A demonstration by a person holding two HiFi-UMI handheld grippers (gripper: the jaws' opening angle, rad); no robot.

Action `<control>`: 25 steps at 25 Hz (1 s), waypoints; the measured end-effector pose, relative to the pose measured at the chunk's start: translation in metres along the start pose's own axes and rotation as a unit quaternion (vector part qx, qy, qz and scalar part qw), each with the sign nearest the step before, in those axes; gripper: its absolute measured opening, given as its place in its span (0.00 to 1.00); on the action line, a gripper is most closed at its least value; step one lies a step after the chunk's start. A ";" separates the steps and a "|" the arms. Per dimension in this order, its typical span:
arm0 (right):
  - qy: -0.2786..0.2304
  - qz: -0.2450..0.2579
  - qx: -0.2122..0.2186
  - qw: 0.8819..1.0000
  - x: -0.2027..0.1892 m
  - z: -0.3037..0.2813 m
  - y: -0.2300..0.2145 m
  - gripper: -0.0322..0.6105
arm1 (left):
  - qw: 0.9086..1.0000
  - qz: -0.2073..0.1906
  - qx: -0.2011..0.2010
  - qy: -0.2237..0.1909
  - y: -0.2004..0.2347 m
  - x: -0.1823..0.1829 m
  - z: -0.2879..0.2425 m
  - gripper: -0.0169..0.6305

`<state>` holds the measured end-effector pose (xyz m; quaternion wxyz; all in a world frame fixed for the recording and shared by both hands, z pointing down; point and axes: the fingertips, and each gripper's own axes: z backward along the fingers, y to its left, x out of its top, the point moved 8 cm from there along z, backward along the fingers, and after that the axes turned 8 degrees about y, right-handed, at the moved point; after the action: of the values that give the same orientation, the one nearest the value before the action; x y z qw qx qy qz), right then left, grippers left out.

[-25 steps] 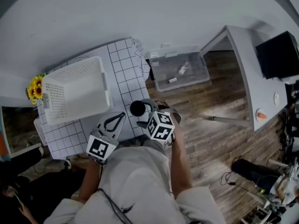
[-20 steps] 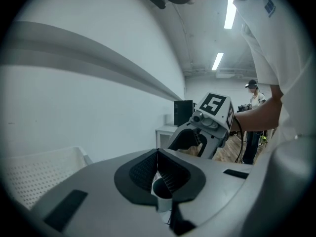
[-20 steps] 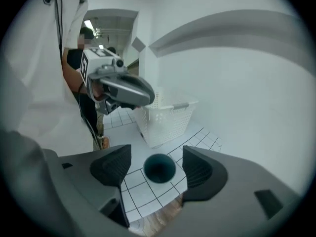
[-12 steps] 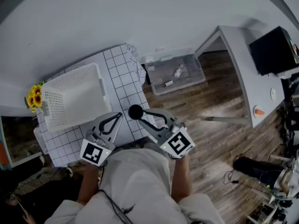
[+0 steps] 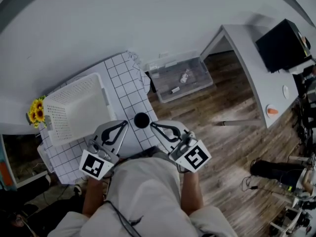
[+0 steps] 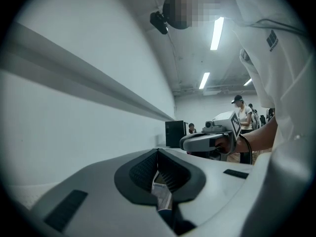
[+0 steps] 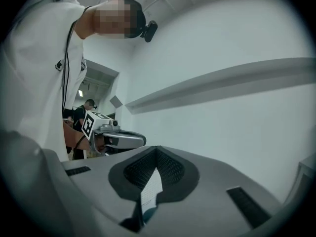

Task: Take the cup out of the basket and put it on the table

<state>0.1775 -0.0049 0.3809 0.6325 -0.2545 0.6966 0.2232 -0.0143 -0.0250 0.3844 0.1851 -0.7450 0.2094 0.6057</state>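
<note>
The cup [image 5: 141, 120] stands on the table [image 5: 129, 85] between the tips of our two tools, apparently touching neither. We see the left tool [image 5: 123, 124] closed on nothing; the right tool [image 5: 152, 126] has just closed, also empty.

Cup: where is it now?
Head view: the cup stands on the checked table, right of the white basket, between the tips of the left gripper and right gripper.

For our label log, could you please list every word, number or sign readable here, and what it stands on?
No readable text anywhere.
Left marker cube, right marker cube: square patterns only, no letters.
Shirt patch: too blurred to read.
</note>
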 end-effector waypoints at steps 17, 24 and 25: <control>0.003 0.003 -0.010 1.000 0.006 -0.003 0.016 0.06 | 1.000 0.007 -0.015 -0.015 0.001 0.003 0.006 0.04; 0.005 0.007 -0.014 1.000 0.005 -0.001 0.018 0.06 | 1.000 0.005 -0.018 -0.014 -0.001 0.002 0.008 0.04; 0.005 0.007 -0.015 1.000 0.004 -0.001 0.018 0.06 | 1.000 0.005 -0.019 -0.013 -0.002 0.001 0.008 0.04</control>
<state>0.1647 0.0084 0.3764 0.6234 -0.2603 0.6983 0.2367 -0.0200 -0.0190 0.3816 0.1706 -0.7391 0.1992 0.6205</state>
